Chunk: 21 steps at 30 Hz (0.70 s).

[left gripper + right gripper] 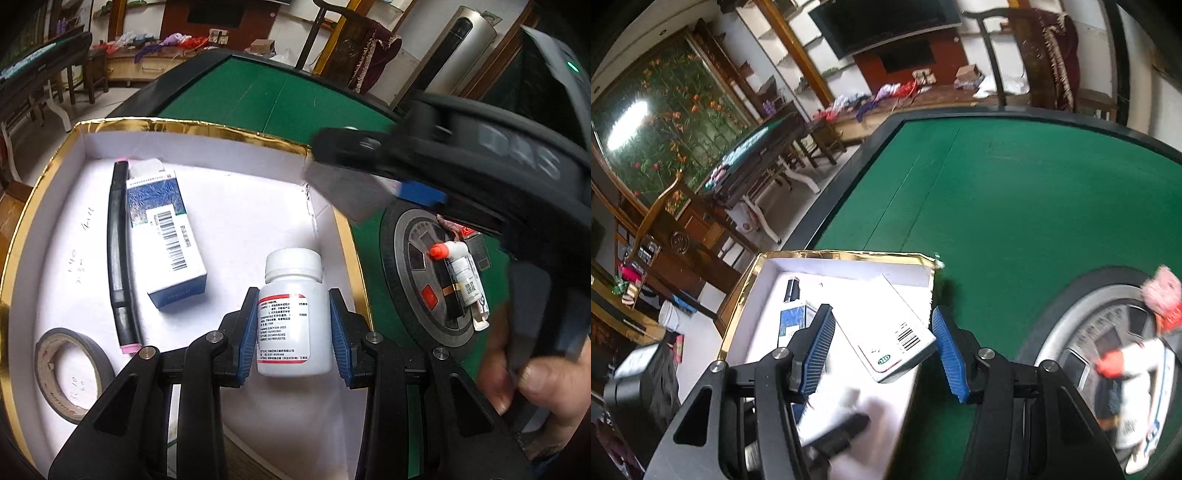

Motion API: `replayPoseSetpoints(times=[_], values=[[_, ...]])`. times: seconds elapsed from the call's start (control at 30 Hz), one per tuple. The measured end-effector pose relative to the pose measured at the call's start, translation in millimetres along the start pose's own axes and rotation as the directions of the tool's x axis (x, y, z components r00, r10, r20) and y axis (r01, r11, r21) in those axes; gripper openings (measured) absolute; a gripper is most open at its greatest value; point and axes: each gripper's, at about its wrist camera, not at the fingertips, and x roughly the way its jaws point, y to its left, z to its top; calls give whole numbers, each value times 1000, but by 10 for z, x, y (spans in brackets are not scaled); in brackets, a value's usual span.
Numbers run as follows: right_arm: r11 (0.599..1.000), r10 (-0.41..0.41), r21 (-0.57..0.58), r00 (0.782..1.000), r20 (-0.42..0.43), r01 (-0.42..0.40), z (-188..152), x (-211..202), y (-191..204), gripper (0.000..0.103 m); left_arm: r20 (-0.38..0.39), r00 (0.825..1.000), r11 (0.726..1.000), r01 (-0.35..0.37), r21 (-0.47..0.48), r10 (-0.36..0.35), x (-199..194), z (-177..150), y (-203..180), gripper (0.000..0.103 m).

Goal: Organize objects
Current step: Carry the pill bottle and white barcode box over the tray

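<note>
My left gripper (293, 295) is shut on a white pill bottle (284, 332) with a white cap, its blue pads pressing both sides. It holds the bottle over the right part of a white box with a gold rim (221, 127). In the box lie a black pen with pink ends (118, 251), a blue and white carton (166, 236) and a tape roll (70, 373). My right gripper (882, 314) is shut on a flat white carton with a barcode (894, 332), above the box's far right corner (932, 260). That carton (343, 188) appears blurred in the left wrist view.
The box sits on a green felt table (1015, 192) with a black raised edge. To its right, a round metal centre plate (402, 240) carries a small white bottle with a red cap (461, 266) and other small items. A hand (535, 376) grips the right tool.
</note>
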Motion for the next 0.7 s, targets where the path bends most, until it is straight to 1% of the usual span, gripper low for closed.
replayPoseSetpoints(times=[0.1, 0.2, 0.3, 0.37, 0.57, 0.7], values=[[1000, -5, -7, 999, -39, 5, 40, 206, 19, 55, -9, 1000, 1000, 5, -5, -5, 39, 5, 21, 35], [1000, 3, -12, 999, -44, -4, 88, 292, 23, 55, -12, 1000, 1000, 7, -12, -7, 50, 5, 31, 35], [1000, 18, -23, 997, -69, -20, 110, 386, 47, 55, -22, 1000, 1000, 13, -13, -13, 72, -4, 31, 35], [999, 5, -49, 997, -73, -9, 104, 422, 83, 55, -21, 1000, 1000, 11, -13, -11, 69, -6, 29, 35], [998, 21, -62, 995, -94, -27, 89, 506, 87, 55, -26, 1000, 1000, 4, -29, -5, 86, -2, 44, 35], [997, 17, -76, 994, -105, -26, 93, 543, 96, 55, -26, 1000, 1000, 1, -31, -2, 83, 1, 44, 35]])
